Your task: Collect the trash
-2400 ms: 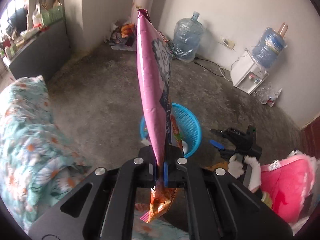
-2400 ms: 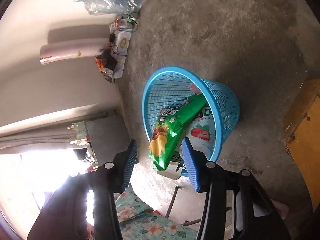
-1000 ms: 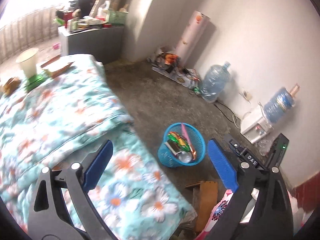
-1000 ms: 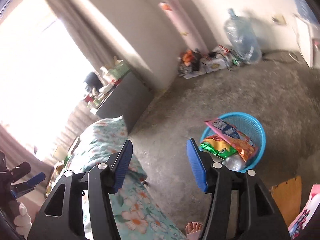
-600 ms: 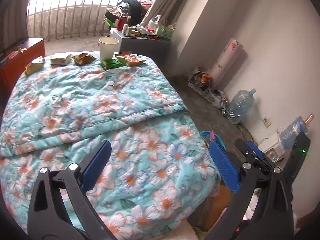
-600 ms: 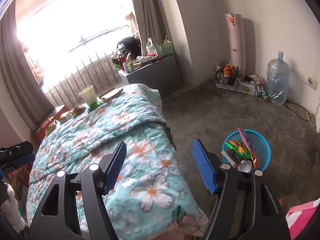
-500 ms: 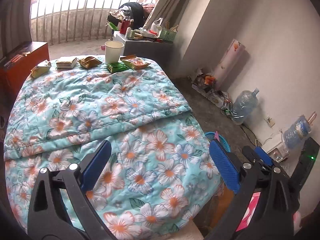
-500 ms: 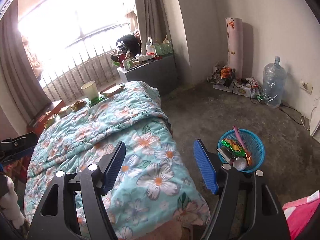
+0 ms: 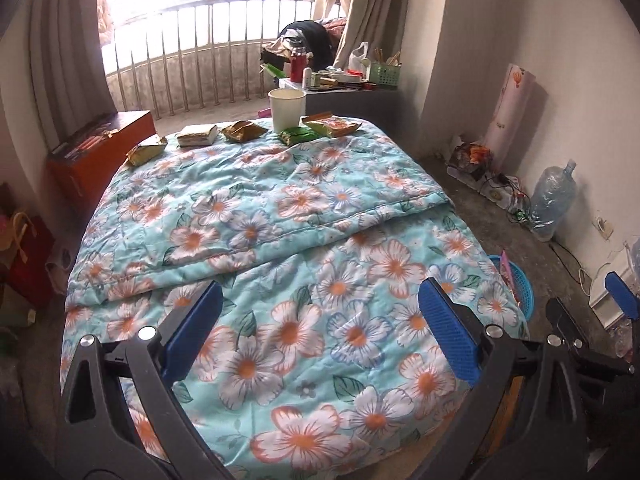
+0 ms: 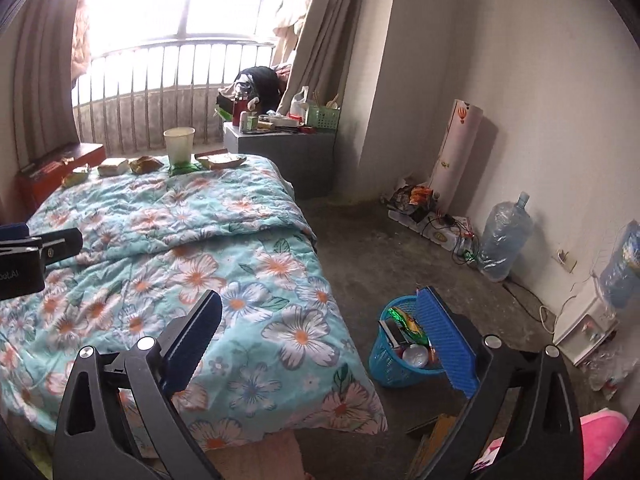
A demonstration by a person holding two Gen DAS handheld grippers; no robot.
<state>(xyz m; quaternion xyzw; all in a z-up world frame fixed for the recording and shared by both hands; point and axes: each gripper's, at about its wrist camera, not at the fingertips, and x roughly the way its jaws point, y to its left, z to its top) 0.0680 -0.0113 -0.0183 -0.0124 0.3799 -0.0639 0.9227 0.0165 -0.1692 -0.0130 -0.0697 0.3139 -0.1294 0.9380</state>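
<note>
Both grippers face a bed under a floral quilt [image 9: 280, 208]. At its far end lie several snack wrappers [image 9: 244, 131] around a paper cup [image 9: 286, 109]; the right wrist view shows the same cup [image 10: 179, 145] and wrappers [image 10: 146, 165]. My left gripper [image 9: 318, 294] is open over the near end of the quilt, with nothing between its fingers. My right gripper [image 10: 319, 298] hangs off the bed's right corner; its jaws are opening and hold nothing. Behind its right finger a blue basket [image 10: 386, 356] on the floor holds bags and a can. The left wrist view shows the basket's rim [image 9: 522, 286].
A grey cabinet [image 10: 280, 148] with clutter stands beyond the bed. A rolled mat [image 10: 456, 148], floor litter, a water bottle [image 10: 504, 248] and a dispenser [image 10: 584, 332] line the right wall. An orange chest [image 9: 100, 148] stands left of the bed. Cardboard [image 10: 436, 436] lies nearby.
Each gripper let go of its snack bag, and both bags now sit in the basket. Both grippers swung away from the basket toward the bed. The right jaws spread wider.
</note>
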